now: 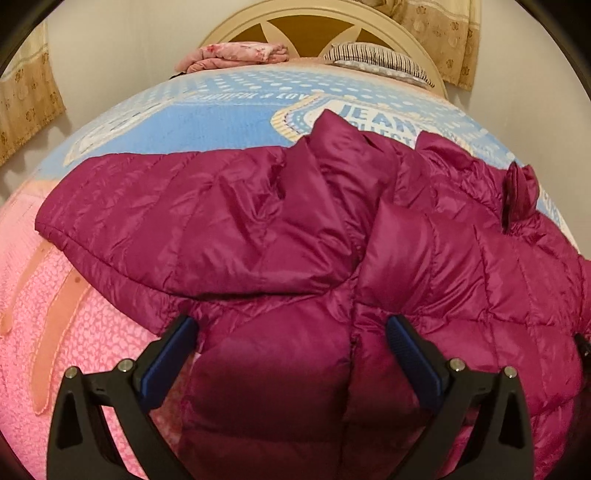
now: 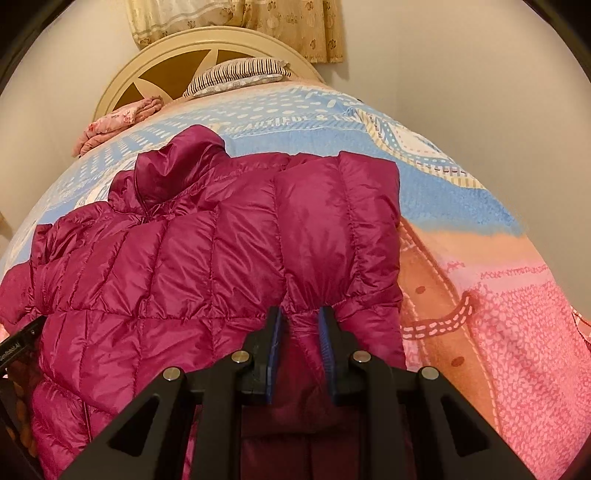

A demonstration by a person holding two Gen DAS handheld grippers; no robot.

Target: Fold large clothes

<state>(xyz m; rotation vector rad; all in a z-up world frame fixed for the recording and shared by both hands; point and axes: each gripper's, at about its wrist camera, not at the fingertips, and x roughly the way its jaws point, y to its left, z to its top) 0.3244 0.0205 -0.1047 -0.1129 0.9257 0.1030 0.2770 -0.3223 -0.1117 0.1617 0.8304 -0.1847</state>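
Observation:
A magenta quilted down jacket (image 1: 295,229) lies spread on the bed, with one sleeve folded across its body toward the left. My left gripper (image 1: 291,328) is open, its jaws wide apart over the jacket's near part, with fabric between them. In the right wrist view the same jacket (image 2: 192,251) fills the middle and left, collar at the far end. My right gripper (image 2: 301,317) is shut on a pinched fold of the jacket near its right side.
The bed has a blue and pink patterned blanket (image 1: 207,122), which also shows in the right wrist view (image 2: 480,258). A cream headboard (image 2: 177,55), a striped pillow (image 2: 240,74) and a folded pink floral cloth (image 1: 236,55) are at the far end. Curtains (image 2: 258,22) hang behind.

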